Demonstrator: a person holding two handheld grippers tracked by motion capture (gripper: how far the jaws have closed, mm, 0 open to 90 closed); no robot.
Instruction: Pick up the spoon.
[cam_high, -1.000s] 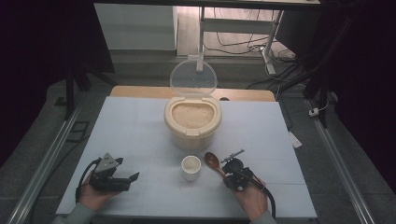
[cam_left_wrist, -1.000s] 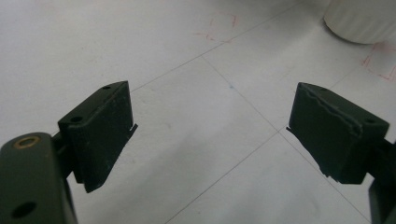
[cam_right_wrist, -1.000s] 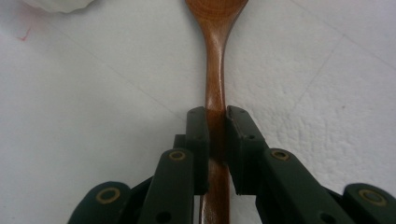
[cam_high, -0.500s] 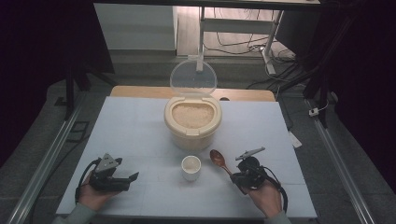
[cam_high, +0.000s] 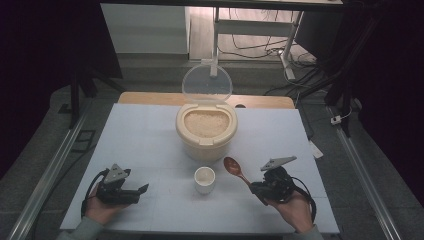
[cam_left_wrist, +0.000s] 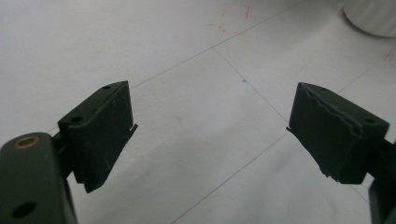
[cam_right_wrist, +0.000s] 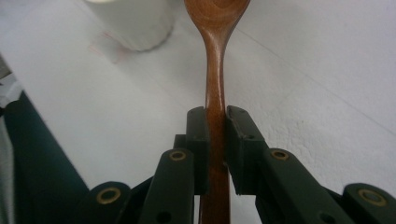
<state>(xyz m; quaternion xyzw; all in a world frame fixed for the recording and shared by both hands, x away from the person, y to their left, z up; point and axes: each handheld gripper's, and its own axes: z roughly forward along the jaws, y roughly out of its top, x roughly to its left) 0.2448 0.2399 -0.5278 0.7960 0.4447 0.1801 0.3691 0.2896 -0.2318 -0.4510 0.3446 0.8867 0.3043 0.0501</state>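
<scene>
Pale blue-white sheeting covers the table (cam_high: 150, 135), with dark floor and desk legs beyond its far edge. Near the middle of that table stands a cream rice container (cam_high: 206, 131), its clear lid (cam_high: 206, 85) tipped up and back, the tub full of rice. Take that container as the landmark.

Just in front of the container, toward the person, sits a small white cup (cam_high: 204, 179), standing upright. To the right of the cup and in front of the container's right side is a wooden spoon (cam_high: 236, 170), its bowl pointing toward the container and its handle running back into the right gripper (cam_high: 257, 189). In the right gripper view the two black jaws are pressed flat against either side of the spoon's (cam_right_wrist: 215, 84) handle, nearly closed, with the spoon bowl clear of the table and the cup (cam_right_wrist: 135, 21) just to its left.

Well to the left of the container and nearer the person, the left gripper (cam_high: 141, 190) lies low over the sheeting in the person's hand. Its jaws stand wide apart with nothing between them; bare table (cam_left_wrist: 205, 116) shows through the gap.
</scene>
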